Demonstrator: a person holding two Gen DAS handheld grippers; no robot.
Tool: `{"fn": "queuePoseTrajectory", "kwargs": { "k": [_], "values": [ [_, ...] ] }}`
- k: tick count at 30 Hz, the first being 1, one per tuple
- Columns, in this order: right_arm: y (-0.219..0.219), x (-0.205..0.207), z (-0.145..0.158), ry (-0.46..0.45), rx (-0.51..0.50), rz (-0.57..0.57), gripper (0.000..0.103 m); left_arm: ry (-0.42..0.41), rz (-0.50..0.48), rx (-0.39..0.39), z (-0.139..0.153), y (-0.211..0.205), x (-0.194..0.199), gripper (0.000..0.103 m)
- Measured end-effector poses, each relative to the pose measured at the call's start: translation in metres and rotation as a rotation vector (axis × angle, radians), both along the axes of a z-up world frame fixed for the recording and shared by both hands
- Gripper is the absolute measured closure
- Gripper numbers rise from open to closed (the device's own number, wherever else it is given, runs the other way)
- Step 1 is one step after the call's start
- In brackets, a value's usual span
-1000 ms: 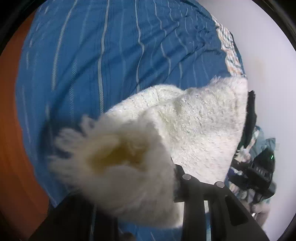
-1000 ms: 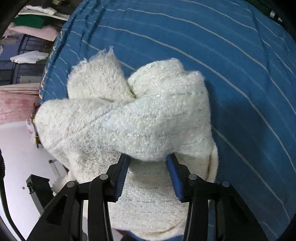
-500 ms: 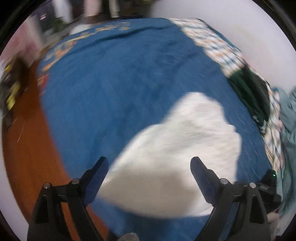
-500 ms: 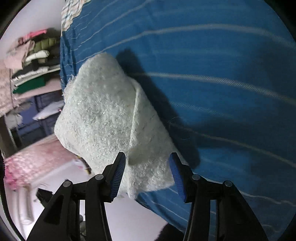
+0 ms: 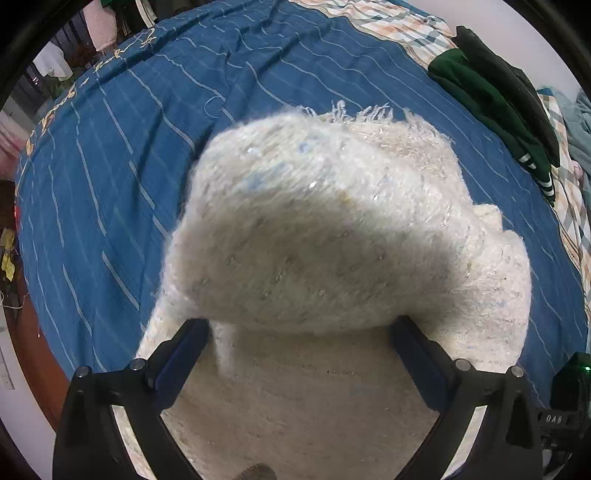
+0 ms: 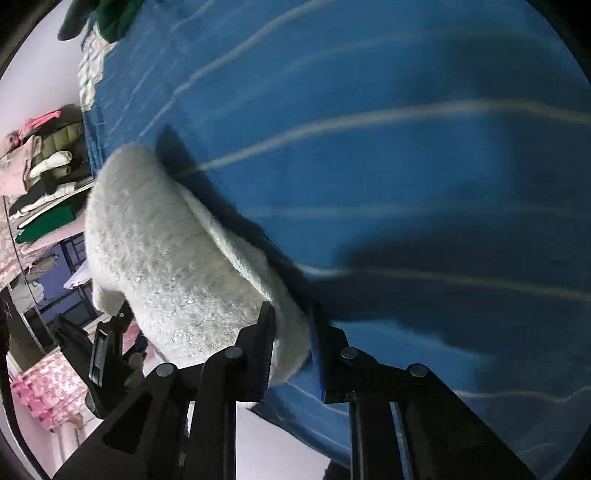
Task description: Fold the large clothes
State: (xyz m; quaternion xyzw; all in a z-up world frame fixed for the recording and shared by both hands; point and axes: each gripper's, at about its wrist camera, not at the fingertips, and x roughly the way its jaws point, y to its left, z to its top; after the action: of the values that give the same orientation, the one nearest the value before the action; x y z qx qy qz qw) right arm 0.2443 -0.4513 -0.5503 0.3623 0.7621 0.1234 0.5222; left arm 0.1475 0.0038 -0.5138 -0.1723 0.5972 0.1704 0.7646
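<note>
Left wrist view, left edge: reddish wooden floor (image 5: 35,354), then the blue striped bed cover (image 5: 122,184). The fluffy white knitted garment (image 5: 332,229) lies bunched on the cover, filling the centre and blocking the near bed. The left gripper (image 5: 299,354) has just been opening; its jaws stand wide, the garment's fold between them, unpressed. Far right: folded dark green clothing (image 5: 491,99) on a checked sheet (image 5: 391,22).

Right wrist view: shelves of folded clothes (image 6: 40,177) at left. The right gripper (image 6: 291,347) has just been closing and pinches the garment's (image 6: 166,258) edge.
</note>
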Motion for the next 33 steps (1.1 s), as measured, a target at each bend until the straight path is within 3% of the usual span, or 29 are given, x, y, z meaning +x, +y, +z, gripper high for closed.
{"fn": "queuePoseTrajectory", "kwargs": {
  "k": [1,3,4,7,10,11,13,15,18,21,23,26,29,31,32,33],
  "values": [
    [0.003,0.0,0.005,-0.021,-0.034,0.039,0.083,0.002,0.008,-0.008,0.0,0.002,-0.001,0.0],
    [0.011,0.001,0.018,-0.076,-0.131,0.142,0.064,0.007,0.018,-0.02,0.001,0.003,0.0,0.0],
    [0.011,-0.001,0.02,-0.068,-0.13,0.137,0.06,0.008,0.027,-0.031,0.0,0.007,0.002,0.0],
    [0.014,-0.009,0.022,-0.058,-0.086,0.172,0.06,0.007,0.029,-0.049,-0.001,0.009,0.01,0.0],
    [0.039,-0.031,0.011,-0.003,-0.2,0.455,0.065,-0.001,0.034,-0.066,-0.004,0.018,0.011,0.0],
    [0.039,-0.036,0.013,-0.012,-0.199,0.455,0.065,0.0,0.032,-0.074,-0.004,0.02,0.01,0.0],
    [0.019,-0.033,0.019,-0.001,-0.119,0.303,0.065,-0.006,0.02,-0.082,-0.003,0.023,0.009,0.0],
    [-0.013,-0.021,0.025,-0.027,0.038,0.014,0.065,-0.02,0.011,-0.094,-0.005,0.024,0.012,0.0],
    [-0.037,-0.014,0.0,0.023,0.235,-0.274,0.063,-0.034,0.012,-0.12,-0.007,0.028,0.01,0.0],
    [-0.012,-0.027,-0.04,0.155,0.388,-0.354,0.064,-0.043,0.016,-0.123,-0.006,0.031,0.006,0.0],
    [0.003,-0.033,-0.04,0.165,0.426,-0.419,0.065,-0.062,0.046,-0.139,-0.005,0.042,-0.001,0.0],
    [0.013,-0.039,-0.023,0.172,0.601,-0.542,0.079,-0.103,0.131,-0.231,-0.011,0.069,-0.012,0.0],
    [0.023,-0.037,0.002,0.1,0.584,-0.523,0.088,-0.122,0.171,-0.291,-0.017,0.084,-0.016,0.0],
    [0.018,-0.034,0.017,0.048,0.425,-0.457,0.094,-0.121,0.151,-0.295,-0.017,0.081,-0.015,0.0],
    [0.015,-0.031,0.025,0.015,0.263,-0.371,0.098,-0.117,0.126,-0.286,-0.017,0.077,-0.014,0.0],
    [0.019,-0.028,0.027,0.013,0.168,-0.312,0.1,-0.114,0.111,-0.269,-0.015,0.071,-0.012,0.0]
  ]
}}
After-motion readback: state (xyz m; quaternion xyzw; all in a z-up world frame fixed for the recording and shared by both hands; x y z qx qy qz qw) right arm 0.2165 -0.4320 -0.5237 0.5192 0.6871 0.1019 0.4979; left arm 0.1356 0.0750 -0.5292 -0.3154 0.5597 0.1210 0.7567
